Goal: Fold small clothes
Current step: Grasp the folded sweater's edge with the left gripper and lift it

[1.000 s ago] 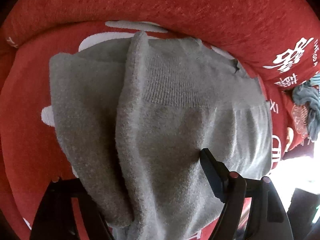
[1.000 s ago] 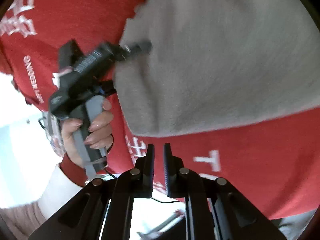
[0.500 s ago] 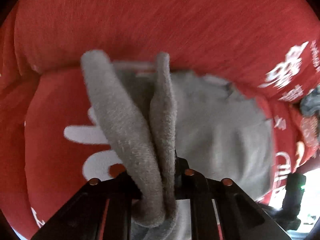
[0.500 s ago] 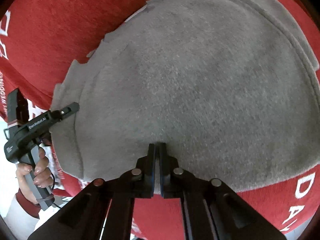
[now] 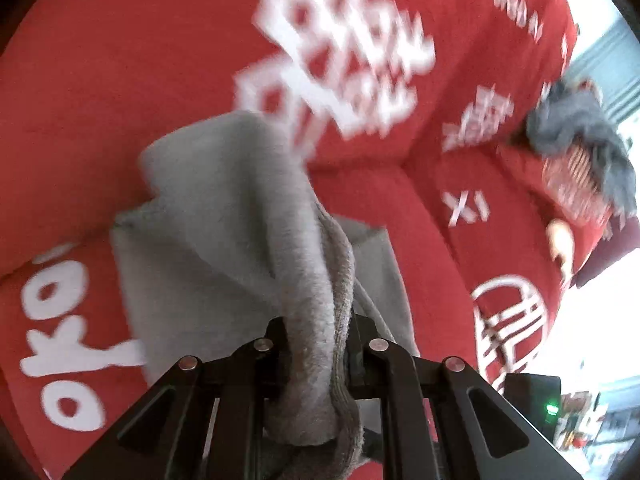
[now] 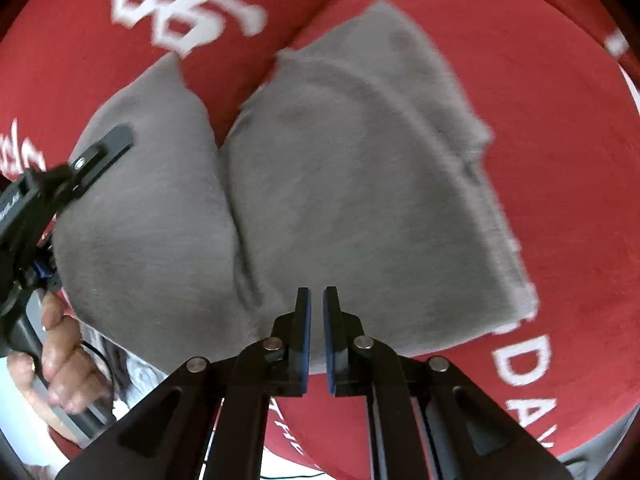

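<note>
Left gripper (image 5: 318,344) clamped on a bunched fold of the grey garment (image 5: 240,240); fingers (image 5: 276,340) squeezed against thick fleece on both sides, cloth bulging out below them and rising up in a peak ahead; jaws closed down on the cloth within the last second and holding there since. Rest of the garment trailing down onto the red sofa cover (image 5: 120,80) with big white lettering; view blurred.

Right gripper (image 6: 317,320) with fingers (image 6: 303,320) nearly together, narrow slit between the blue pads; jaws opened a touch in the last half second; no cloth visible between the pads, garment edge lying right behind the tips; touching or just clear, cannot tell.

In the right wrist view, grey garment (image 6: 360,180) spread over the red sofa cover (image 6: 560,160), split by a deep crease into a left lobe and a bigger right part with a curved seam; left lobe lifted where the left gripper (image 6: 116,140) bites its far-left edge; hand (image 6: 60,360) wrapped round that gripper's handle at lower left.

Further off in the left wrist view, dark grey cloth (image 5: 580,144) heaped on a striped red item near the sofa's right end; green light (image 5: 552,408) on a black device at lower right.
</note>
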Available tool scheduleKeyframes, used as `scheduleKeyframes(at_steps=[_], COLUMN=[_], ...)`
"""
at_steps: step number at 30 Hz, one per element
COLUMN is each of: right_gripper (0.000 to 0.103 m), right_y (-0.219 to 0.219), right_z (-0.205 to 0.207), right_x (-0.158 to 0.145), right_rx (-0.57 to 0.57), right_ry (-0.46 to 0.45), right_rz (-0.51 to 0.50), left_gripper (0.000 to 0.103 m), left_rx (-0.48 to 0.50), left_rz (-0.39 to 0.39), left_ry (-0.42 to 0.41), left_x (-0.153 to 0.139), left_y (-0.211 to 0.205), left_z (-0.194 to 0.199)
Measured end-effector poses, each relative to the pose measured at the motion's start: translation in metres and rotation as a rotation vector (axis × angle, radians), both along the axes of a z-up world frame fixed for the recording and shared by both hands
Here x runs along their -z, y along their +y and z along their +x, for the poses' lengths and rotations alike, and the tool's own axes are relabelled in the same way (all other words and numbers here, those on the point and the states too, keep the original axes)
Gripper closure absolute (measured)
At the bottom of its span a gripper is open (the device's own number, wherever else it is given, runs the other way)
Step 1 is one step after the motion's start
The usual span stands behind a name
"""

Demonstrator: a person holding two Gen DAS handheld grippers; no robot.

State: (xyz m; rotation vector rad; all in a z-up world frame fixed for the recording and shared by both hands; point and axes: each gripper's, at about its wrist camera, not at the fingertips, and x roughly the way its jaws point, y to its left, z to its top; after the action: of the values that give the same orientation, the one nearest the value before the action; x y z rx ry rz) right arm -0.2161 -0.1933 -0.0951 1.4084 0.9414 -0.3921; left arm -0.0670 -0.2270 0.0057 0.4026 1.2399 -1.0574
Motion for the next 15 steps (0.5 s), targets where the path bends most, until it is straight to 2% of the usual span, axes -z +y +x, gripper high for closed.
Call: scheduleKeyframes(at_steps=[2,4,5,6,7,12,15], right_gripper=[0.094,0.094,0.094,0.094,0.094,0.094,0.093], right_y=[-0.005,-0.007,-0.008,-0.007,-0.008,-0.012,-0.024], right_z=[-0.011,-0.018,-0.022,-0.026,-0.029,-0.039,-0.049], right_x=[0.012,0.022,0.028,0.032,0.036,0.039,0.032], right_rx=[0.051,0.093,0.113,0.126,0.139,0.159,0.191], right_ry=[-0.016,-0.035,-0.042,-0.050,-0.066,-0.092,-0.123], right_rz=[0.045,0.091,0.117,0.135,0.153,0.188,0.190], left_gripper=[0.087,0.080,0.063,0.040,0.032,0.030,0.030], left_rx=[0.027,0.048,0.061,0.069,0.082,0.218,0.217], left_rz=[0.074,0.112,0.111,0.099,0.083,0.025,-0.056], left_ry=[-0.020,-0.026,-0.014,0.000,0.012,-0.011,0.002], left_x=[0.023,0.038,0.040,0.038,0.036,0.012,-0.018], left_y=[-0.019,-0.029,-0.032,-0.030,-0.025,-0.028,-0.010], left_z=[-0.014,-0.028,-0.033,-0.035,-0.038,-0.069,-0.068])
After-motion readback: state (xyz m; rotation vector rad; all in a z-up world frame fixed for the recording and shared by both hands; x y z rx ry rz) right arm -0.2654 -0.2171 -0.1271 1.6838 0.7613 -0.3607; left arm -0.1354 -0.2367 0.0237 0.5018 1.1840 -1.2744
